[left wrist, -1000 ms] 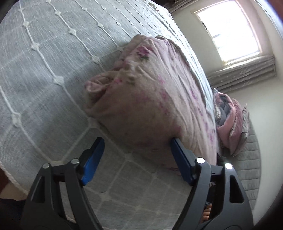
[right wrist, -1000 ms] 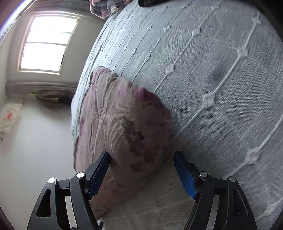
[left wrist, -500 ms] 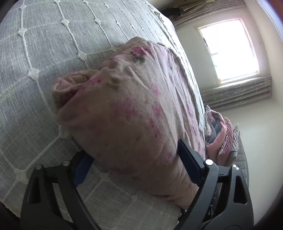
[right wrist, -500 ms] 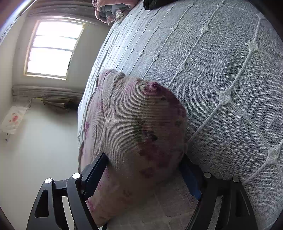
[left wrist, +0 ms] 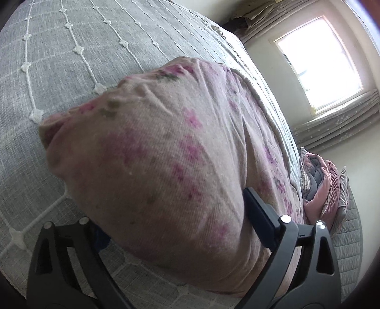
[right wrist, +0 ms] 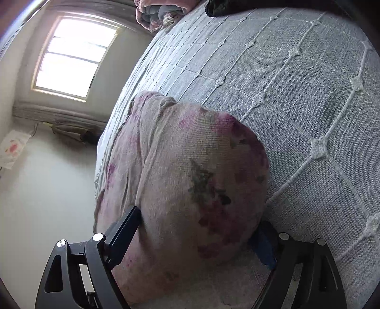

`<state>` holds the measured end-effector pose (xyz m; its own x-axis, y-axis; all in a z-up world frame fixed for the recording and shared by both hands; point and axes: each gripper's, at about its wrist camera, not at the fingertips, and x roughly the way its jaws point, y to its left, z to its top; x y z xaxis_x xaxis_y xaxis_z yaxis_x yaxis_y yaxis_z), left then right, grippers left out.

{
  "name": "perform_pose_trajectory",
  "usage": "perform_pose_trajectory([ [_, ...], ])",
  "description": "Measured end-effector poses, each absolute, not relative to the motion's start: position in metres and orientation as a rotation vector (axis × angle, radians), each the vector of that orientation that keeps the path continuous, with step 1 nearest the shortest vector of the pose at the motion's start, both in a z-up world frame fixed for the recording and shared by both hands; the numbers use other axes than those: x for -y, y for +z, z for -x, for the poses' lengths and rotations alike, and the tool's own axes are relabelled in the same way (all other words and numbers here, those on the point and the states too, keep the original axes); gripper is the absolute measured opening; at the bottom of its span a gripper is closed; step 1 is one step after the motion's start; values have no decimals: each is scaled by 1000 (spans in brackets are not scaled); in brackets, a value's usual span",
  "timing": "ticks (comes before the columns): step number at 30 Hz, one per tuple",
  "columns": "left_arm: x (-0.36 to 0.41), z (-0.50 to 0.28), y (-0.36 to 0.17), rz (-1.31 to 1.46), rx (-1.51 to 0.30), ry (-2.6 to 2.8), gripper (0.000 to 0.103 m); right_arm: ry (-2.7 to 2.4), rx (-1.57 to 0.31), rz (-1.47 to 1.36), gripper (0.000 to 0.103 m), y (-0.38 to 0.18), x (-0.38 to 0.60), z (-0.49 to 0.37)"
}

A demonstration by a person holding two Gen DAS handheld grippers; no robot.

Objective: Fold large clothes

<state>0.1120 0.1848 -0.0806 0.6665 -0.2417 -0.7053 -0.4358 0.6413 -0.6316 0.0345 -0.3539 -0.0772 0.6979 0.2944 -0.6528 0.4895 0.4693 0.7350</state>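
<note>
A folded pink floral garment [left wrist: 166, 154] lies on the grey quilted bedspread [left wrist: 71, 47]. My left gripper [left wrist: 173, 225] is open wide, and one end of the folded bundle sits between its two fingers, hiding the left pad. In the right wrist view the other end of the garment [right wrist: 194, 185] fills the gap of my right gripper [right wrist: 197, 230], which is also open wide around it. Both grippers straddle the bundle low at the bedspread [right wrist: 308, 95].
A heap of pink and grey bedding [left wrist: 320, 185] lies at the far end of the bed, also in the right wrist view [right wrist: 156, 14]. A dark item [right wrist: 223, 9] lies near it. A bright window [left wrist: 318, 66] and curtains are beyond the bed edge.
Both grippers have moved forward onto the folded garment, so each end now sits deep between the open fingers. The fingers have stayed spread.
</note>
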Motion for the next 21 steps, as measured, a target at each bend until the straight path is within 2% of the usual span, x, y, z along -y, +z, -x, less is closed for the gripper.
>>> perform_pose_trajectory([
  [15,-191,-115,-87,921,-881,108,98,-183,-809,-1007,93,-72,343,-57],
  [21,-197,-118,-92,969,-889,108,98,-219,-803,-903,103,-67,325,-74],
])
